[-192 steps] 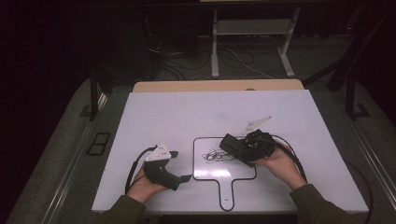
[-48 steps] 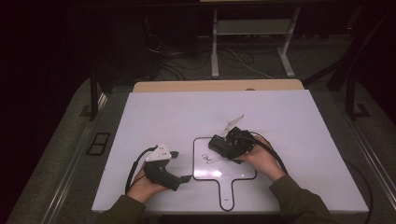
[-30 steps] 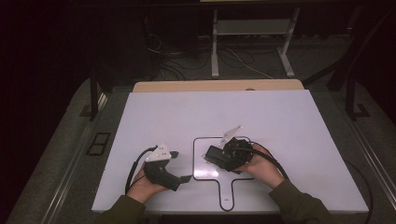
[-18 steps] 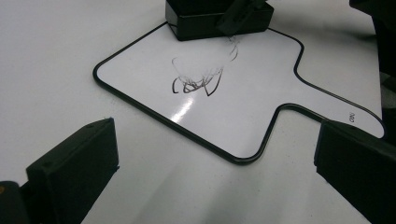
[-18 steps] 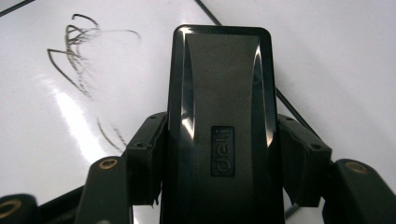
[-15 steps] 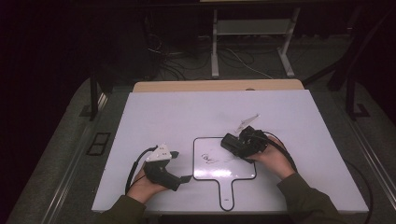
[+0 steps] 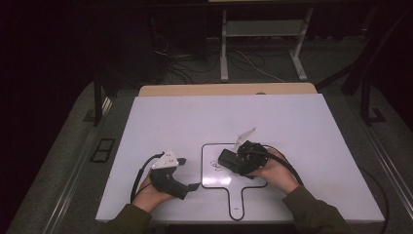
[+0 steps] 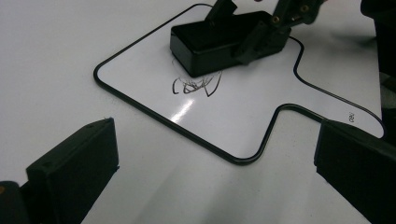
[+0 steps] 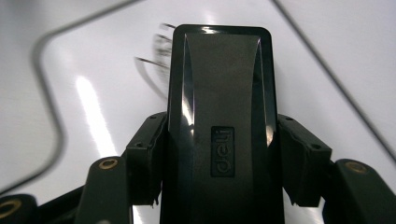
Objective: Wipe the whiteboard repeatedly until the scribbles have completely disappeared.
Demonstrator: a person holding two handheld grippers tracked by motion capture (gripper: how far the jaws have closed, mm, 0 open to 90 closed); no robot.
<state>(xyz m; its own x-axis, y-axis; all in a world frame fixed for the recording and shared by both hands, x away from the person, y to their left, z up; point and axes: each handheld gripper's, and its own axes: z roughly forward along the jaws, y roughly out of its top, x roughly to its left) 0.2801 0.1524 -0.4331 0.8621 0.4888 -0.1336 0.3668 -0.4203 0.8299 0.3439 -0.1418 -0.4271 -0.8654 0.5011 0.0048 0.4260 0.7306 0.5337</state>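
Gripping a light, rigid black eraser (image 9: 219, 121) across its glossy, likely slippery sides, the right gripper (image 7: 233, 161) rubs a small whiteboard (image 7: 214, 180); the left gripper (image 7: 191, 174) rests open-jawed, empty.

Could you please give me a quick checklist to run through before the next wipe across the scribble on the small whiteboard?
1. Right gripper shut on the black eraser: ok, a jaw presses each long side.
2. Eraser resting on the small whiteboard: ok.
3. Scribble left to wipe: ok, marks lie beside the eraser's end.
4. Left gripper out of the eraser's way: ok, open, resting off the board's left edge.
5. Board held against sliding: not ok, nothing holds it.
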